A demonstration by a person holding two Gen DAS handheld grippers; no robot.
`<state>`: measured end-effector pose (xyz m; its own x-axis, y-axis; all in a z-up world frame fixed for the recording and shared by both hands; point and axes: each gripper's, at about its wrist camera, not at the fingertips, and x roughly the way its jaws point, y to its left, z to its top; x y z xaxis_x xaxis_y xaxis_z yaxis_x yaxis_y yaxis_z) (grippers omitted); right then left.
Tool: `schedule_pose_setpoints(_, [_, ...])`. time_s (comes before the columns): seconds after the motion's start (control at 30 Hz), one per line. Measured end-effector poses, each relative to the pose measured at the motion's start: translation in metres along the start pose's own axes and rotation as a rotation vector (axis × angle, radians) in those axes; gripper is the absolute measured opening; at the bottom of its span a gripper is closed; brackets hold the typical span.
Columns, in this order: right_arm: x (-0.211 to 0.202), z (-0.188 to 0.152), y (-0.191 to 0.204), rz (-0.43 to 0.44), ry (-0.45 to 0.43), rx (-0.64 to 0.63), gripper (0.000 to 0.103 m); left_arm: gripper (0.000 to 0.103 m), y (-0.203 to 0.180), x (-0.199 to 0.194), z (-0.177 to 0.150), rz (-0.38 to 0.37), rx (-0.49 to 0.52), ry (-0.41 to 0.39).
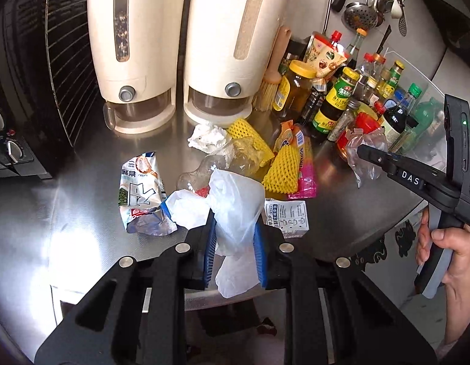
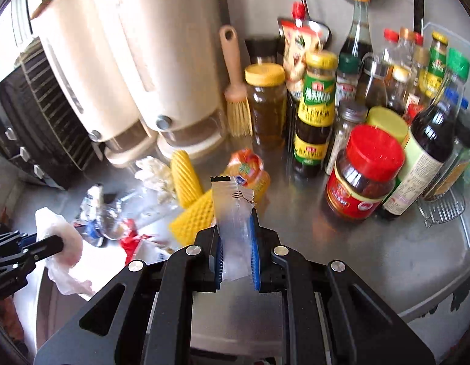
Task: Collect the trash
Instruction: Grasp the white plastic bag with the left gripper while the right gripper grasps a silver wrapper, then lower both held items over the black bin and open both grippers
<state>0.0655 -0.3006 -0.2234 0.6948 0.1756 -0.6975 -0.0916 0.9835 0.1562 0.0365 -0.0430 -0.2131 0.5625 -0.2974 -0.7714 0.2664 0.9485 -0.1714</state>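
My left gripper [image 1: 235, 231] is shut on a crumpled white plastic bag [image 1: 236, 210], lifted above the steel counter [image 1: 67, 213]; the same bag [image 2: 61, 243] shows at the left of the right wrist view. My right gripper [image 2: 236, 246] is shut on a clear plastic wrapper [image 2: 233, 222] with a zigzag top edge; the same wrapper [image 1: 365, 155] hangs from it in the left wrist view. On the counter lie a snack packet [image 1: 140, 191], a crushed clear bottle [image 1: 222, 164], yellow foam nets [image 1: 280, 170], a white tissue [image 1: 206, 137], a pink packet [image 1: 306, 170] and a small white carton [image 1: 285, 216].
Two cream dispensers [image 1: 174, 45] stand at the back. A crowd of sauce bottles and jars [image 2: 365, 170] fills the right side, with a brush [image 2: 235, 91] beside them. A black oven [image 1: 10, 91] stands left. Utensils [image 1: 362, 12] hang on the wall. A hand [image 1: 447, 252] holds the right gripper's handle.
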Motion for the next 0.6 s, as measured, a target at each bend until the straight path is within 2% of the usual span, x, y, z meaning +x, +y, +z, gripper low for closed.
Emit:
schedule_pose_setpoints(0.3, [-0.061,-0.021,0.033,0.039,-0.045,-0.033,0.016,0.02,-0.006,-0.051,-0.034,0.021,-0.009,-0.03])
schedule_pose_setpoints(0.47, [-0.08,-0.052,0.048,0.084,-0.002,-0.041,0.016,0.021,-0.004,-0.061,-0.068,0.043,-0.019,-0.004])
schedule_pose_setpoints(0.6, [-0.082,-0.085,0.057,0.111,0.055,-0.041,0.016,0.021,0.001,-0.054,-0.099,0.049,-0.042,0.047])
